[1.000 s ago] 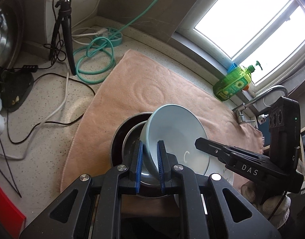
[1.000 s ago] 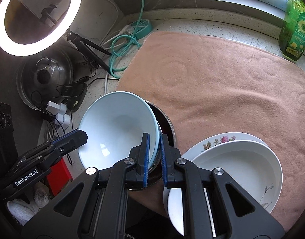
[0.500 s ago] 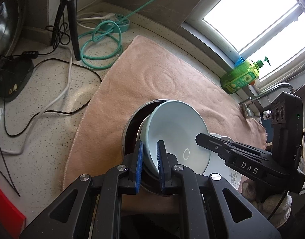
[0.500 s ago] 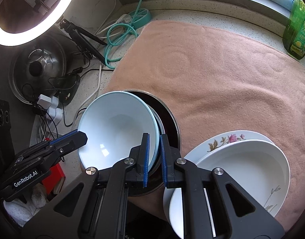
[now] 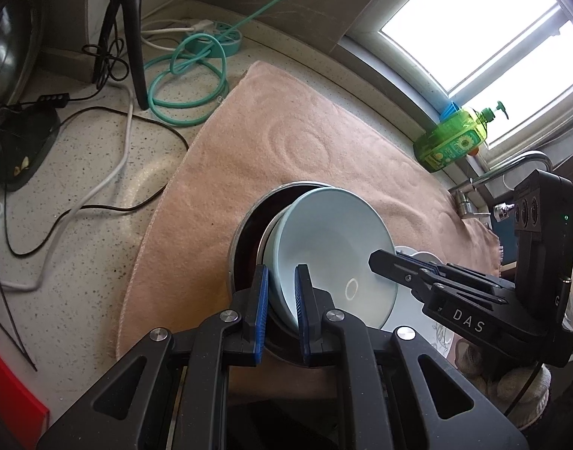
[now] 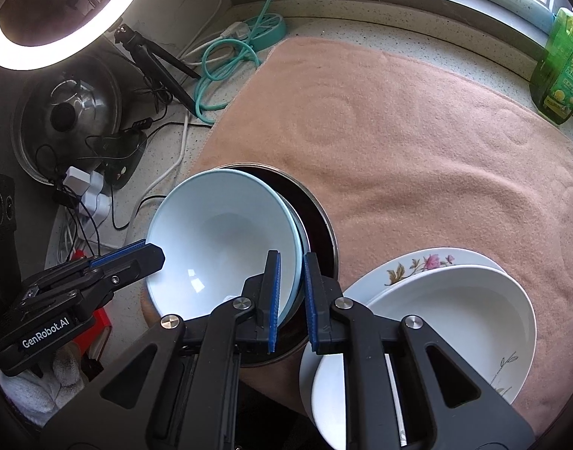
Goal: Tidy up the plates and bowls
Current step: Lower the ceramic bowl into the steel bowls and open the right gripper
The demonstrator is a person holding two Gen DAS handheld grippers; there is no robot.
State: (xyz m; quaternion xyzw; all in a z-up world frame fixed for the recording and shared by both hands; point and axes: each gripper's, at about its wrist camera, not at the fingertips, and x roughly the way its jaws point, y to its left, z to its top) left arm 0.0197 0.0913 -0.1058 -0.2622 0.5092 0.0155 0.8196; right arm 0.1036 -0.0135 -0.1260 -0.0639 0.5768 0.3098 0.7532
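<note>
Both hand-held grippers, left hand-held gripper (image 5: 280,303) and right hand-held gripper (image 6: 290,294), are pinching opposite rims of the blue bowl (image 6: 219,240), lowering it tilted into the metal bowl (image 6: 320,221) at frame centre. Next they should be levelling it, then releasing.

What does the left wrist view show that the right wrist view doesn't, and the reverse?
Left wrist only: the faucet and the bright window. Right wrist only: the lit ring light, a steel pot lid and the flowered plate. Both: the pale blue bowl clamped at opposite rim edges by the left gripper and right gripper, the pink towel, the green soap bottle.
</note>
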